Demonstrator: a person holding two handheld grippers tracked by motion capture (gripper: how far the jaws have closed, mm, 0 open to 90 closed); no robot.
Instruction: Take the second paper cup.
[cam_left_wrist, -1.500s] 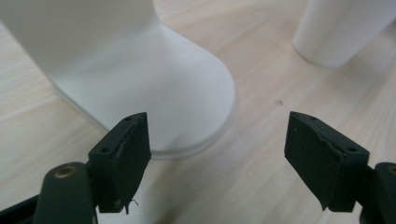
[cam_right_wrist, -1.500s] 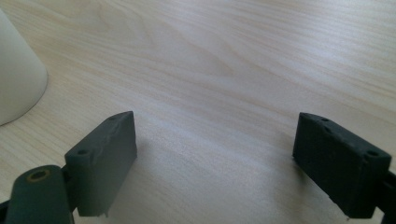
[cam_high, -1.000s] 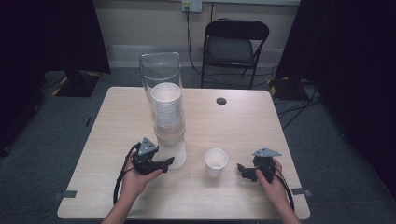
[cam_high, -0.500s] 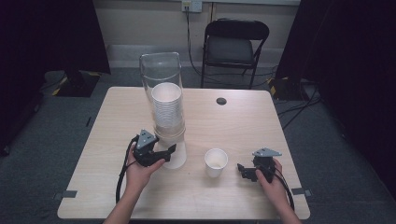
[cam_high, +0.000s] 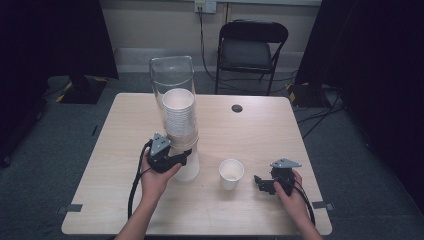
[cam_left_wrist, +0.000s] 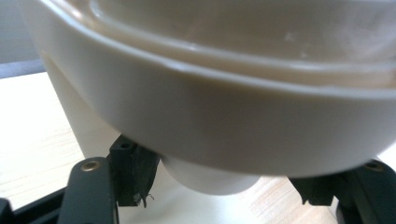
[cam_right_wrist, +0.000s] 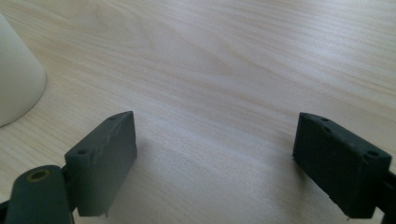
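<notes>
- A tall stack of white paper cups (cam_high: 181, 131) inside a clear plastic tube (cam_high: 170, 75) is blocking the left gripper (cam_high: 181, 158), whose jaws are standing around its base.
- A single white paper cup (cam_high: 231, 173) is standing between both grippers.
- Bare light wooden table (cam_high: 265, 130) is lying open before the right gripper (cam_high: 259, 183).

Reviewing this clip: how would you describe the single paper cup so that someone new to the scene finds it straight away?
Start at the wooden table and find the tall stack of cups left of centre, in front of a clear plastic sleeve. The single cup stands upright to its right, nearer the person, just left of the right hand-held gripper. Unlike the others, it stands alone and nothing touches it.
</notes>
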